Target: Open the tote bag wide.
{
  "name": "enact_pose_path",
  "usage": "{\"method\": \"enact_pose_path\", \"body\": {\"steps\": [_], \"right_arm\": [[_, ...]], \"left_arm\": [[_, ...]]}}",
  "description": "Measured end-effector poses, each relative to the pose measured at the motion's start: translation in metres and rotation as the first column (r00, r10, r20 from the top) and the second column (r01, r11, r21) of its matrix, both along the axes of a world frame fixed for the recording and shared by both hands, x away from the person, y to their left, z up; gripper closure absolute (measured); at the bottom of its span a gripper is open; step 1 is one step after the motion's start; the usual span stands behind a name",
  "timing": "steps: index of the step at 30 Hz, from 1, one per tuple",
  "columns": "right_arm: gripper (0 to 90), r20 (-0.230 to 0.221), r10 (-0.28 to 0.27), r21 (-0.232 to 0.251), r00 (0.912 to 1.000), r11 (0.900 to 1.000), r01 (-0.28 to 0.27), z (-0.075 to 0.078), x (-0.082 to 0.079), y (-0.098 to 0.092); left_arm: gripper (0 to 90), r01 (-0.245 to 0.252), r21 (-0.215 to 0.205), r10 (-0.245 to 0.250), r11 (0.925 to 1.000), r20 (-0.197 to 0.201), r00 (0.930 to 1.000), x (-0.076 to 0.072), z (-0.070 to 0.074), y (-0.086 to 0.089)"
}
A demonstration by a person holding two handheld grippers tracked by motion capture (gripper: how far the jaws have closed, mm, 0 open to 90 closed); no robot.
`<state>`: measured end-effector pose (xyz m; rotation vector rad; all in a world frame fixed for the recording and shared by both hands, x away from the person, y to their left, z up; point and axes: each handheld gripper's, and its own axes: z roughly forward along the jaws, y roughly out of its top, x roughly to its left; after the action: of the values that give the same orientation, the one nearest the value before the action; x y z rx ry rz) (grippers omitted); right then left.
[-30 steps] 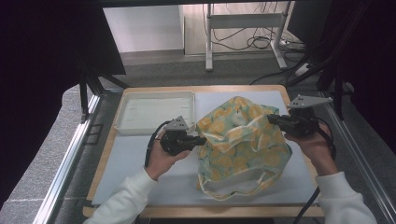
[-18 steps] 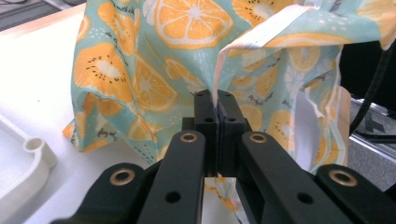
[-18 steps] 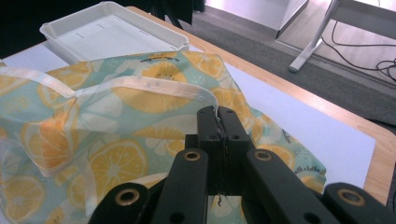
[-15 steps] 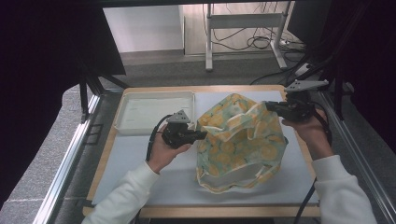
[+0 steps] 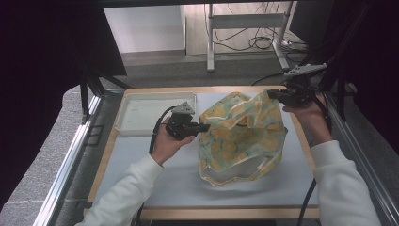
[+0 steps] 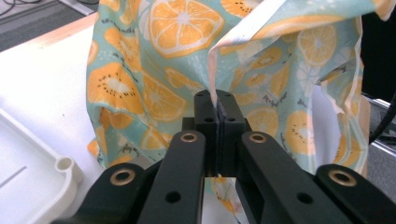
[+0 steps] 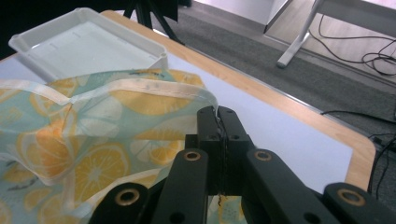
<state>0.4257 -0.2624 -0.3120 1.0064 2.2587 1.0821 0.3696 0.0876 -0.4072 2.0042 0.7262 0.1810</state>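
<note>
- Landmark: white mat [image 5: 141, 160] covering the wooden table top [image 5: 106, 155]; all positions are given against it.
- Nearest the person: two white sleeves [image 5: 127, 197] enter over the mat's near edge, one on each side.
- Fruit-print cloth [image 5: 242, 136]: teal fabric with orange-slice pattern, over the centre-right of the mat. Its lower hem rests on the mat towards the near edge; its upper part is lifted clear and spread between the two grippers.
- Left gripper [image 5: 206, 127]: over the middle of the mat, at the cloth's left edge. In the left gripper view the jaws are clenched tight on a fold of the cloth's hem [image 6: 215, 100], fabric passing between the pads.
- Right gripper [image 5: 272, 95]: over the mat's far right corner, raised higher than the left one. In the right gripper view the jaws are clamped together on the cloth's cream-edged rim [image 7: 205, 100].
- White tray [image 5: 136, 117]: on the mat's far left corner, well apart from the cloth, just beyond the left gripper.
- Beyond the mat's far edge: grey floor with a metal stand [image 5: 244, 28] and loose cables [image 5: 268, 40].
</note>
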Motion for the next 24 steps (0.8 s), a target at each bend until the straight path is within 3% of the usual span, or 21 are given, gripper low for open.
{"method": "enact_pose_path", "body": {"steps": [13,24], "right_arm": [[88.8,0.010,-0.077,-0.032,0.9970,0.997,0.077,0.004,0.032,0.000],[88.7,0.002,-0.148,-0.024,0.9889,0.989,0.148,-0.013,0.060,-0.003]], "left_arm": [[89.5,-0.037,0.031,0.037,0.9988,0.027,0.9990,0.017,0.011,-0.003],[89.5,-0.066,0.009,0.066,0.9978,0.015,0.9977,0.029,0.006,-0.005]]}}
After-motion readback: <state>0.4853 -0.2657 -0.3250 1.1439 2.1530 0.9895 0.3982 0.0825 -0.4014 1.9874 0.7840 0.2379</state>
